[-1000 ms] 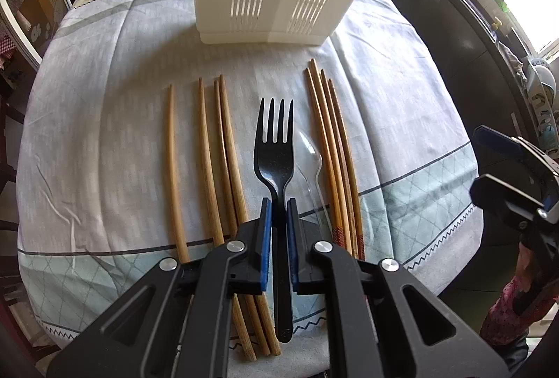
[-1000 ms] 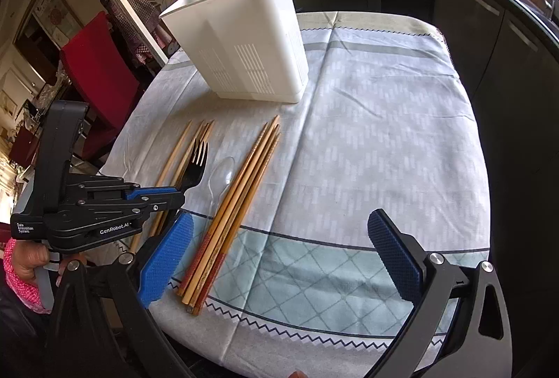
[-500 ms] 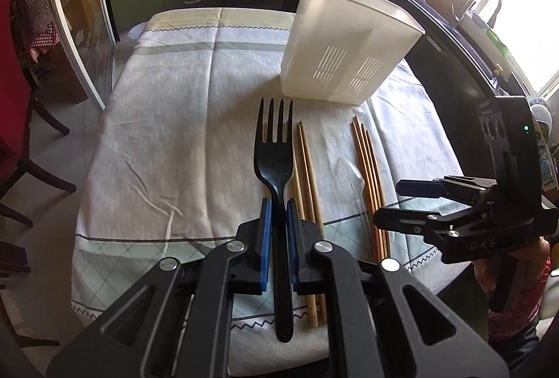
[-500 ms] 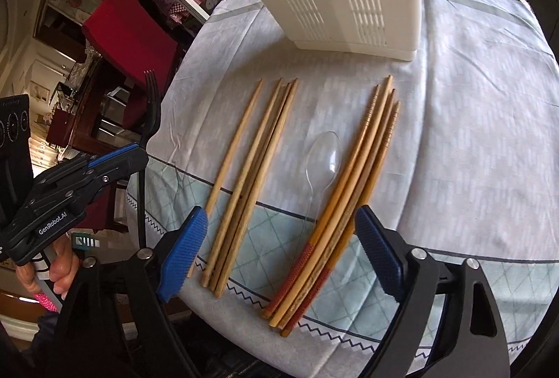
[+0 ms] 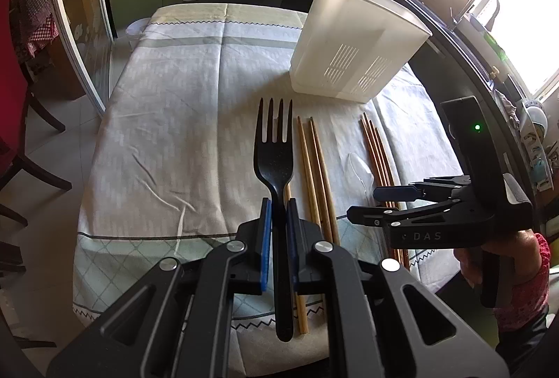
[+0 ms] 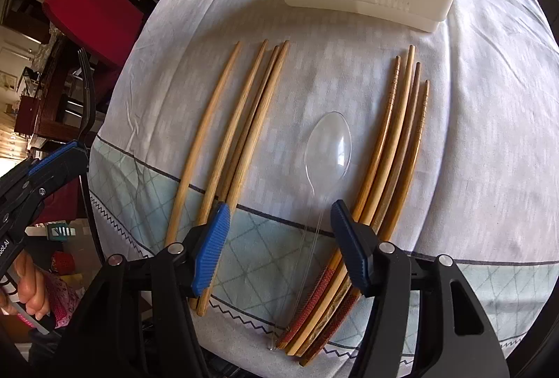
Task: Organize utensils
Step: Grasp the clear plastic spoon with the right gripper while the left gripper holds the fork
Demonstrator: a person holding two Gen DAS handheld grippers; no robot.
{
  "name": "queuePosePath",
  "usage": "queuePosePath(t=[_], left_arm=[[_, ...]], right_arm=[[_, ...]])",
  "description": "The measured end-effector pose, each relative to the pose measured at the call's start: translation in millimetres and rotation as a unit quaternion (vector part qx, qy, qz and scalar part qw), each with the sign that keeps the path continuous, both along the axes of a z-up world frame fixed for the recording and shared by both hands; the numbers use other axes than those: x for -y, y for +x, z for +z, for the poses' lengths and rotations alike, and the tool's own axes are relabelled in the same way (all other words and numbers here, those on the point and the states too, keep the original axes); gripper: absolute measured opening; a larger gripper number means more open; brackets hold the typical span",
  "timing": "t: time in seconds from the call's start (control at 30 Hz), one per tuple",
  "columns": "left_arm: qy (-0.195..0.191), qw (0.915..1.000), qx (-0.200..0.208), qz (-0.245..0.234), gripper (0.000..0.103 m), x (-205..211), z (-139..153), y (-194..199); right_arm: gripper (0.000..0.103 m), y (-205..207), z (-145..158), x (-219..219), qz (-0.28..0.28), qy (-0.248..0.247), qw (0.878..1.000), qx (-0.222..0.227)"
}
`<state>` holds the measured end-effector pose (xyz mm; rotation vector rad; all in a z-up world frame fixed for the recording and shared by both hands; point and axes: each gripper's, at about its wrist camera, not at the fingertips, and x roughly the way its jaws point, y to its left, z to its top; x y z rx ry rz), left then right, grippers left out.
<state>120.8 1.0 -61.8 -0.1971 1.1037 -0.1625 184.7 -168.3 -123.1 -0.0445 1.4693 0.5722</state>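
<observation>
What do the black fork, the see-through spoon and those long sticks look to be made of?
Black fork: probably plastic, matte with a faint speckle.
Clear spoon: likely thin plastic, glossy, since the tablecloth shows through it.
Plain chopsticks: apparently wood or bamboo, showing visible grain.
Patterned chopsticks: similar, darker, with decorated red and gold ends.

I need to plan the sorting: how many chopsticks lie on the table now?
8. Four plain chopsticks lie left of the clear spoon; four decorated chopsticks lie right of it, on the tablecloth. None seems hidden.
</observation>
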Motion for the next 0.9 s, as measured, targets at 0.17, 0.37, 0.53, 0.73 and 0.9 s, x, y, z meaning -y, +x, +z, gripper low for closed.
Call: queuePosePath(t=[0.17,0.37,0.53,0.73,0.9], left_arm=[[0.000,1.0000,-0.001,-0.006,0.009,4,-2,1],[0.000,1.0000,0.000,-0.010,0.009,5,-2,-1],[0.001,0.9999,0.004,-0.010,0.009,4,1,-3],[0.003,0.9999,0.010,-0.013,0.009,3,4,-8],[0.005,0.9999,0.011,-0.012,0.009,2,6,-7]], right_arm=[[0.056,-9,1,-10,0.010,-0.041,0.998,0.043],[0.043,-22,1,-18,0.022,-0.076,0.992,0.101],[0.077,-38,-3,-30,0.048,-0.056,0.989,0.125],[0.074,-53,1,-27,0.011,-0.037,0.988,0.151],[0.047,-50,7,-8,-0.004,-0.036,0.988,0.147]])
